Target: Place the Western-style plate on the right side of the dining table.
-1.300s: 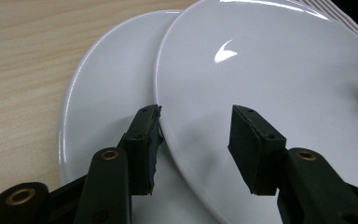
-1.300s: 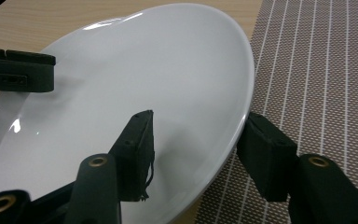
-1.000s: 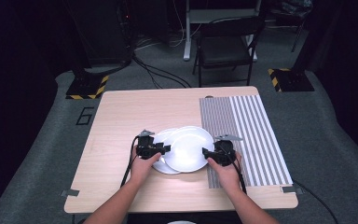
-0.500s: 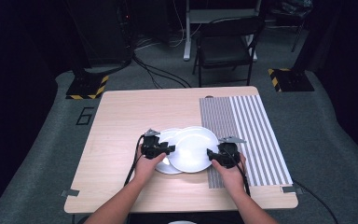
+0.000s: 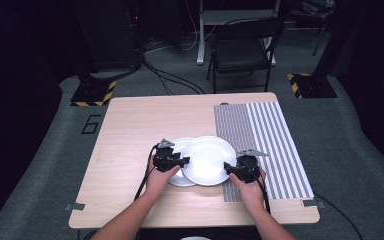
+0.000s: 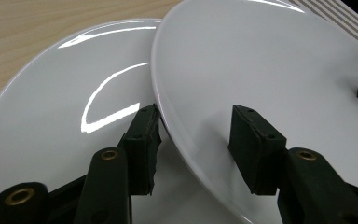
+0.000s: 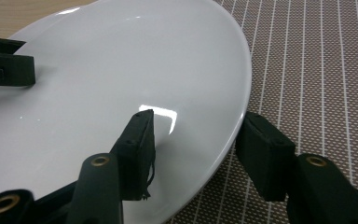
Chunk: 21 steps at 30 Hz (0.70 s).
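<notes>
White upper plate (image 5: 207, 159) | overlaps lower plate (image 5: 180, 176) on tabletop (image 5: 130, 130), shifted toward striped mat (image 5: 270, 145) | left gripper (image 5: 176, 162), right gripper (image 5: 232, 171): your fingers clenched on its rims | separating underway

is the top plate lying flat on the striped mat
No, the top plate overlaps the lower plate on the bare wood, with just its right edge over the striped mat.

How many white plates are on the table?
2: the upper plate, gripped at both rims and reaching the striped mat; the lower plate partly beneath it, left. More could hide underneath.
</notes>
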### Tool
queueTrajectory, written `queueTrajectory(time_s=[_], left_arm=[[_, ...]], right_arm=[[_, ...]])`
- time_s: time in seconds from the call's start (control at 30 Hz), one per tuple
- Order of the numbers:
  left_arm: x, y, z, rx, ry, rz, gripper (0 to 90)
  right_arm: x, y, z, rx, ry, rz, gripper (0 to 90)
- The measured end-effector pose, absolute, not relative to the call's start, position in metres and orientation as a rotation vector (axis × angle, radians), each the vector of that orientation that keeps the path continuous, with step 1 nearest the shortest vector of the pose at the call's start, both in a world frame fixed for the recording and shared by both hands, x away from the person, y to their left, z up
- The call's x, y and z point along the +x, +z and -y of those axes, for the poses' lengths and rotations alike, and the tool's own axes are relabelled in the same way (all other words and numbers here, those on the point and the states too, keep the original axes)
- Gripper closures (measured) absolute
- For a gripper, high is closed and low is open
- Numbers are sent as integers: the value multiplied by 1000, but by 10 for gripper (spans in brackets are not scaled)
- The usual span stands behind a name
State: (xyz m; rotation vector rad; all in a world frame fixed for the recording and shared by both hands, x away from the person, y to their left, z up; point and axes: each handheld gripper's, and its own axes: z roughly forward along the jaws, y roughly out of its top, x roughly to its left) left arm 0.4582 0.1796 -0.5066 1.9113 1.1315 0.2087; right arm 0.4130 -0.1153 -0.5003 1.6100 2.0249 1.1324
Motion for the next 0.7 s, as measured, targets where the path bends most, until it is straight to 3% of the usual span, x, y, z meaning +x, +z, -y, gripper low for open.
queueTrajectory(time_s=[0.7], left_arm=[[448, -508, -174, 1892, 246, -1140, 494]], right_arm=[[390, -505, 110, 1666, 1179, -2016, 395]])
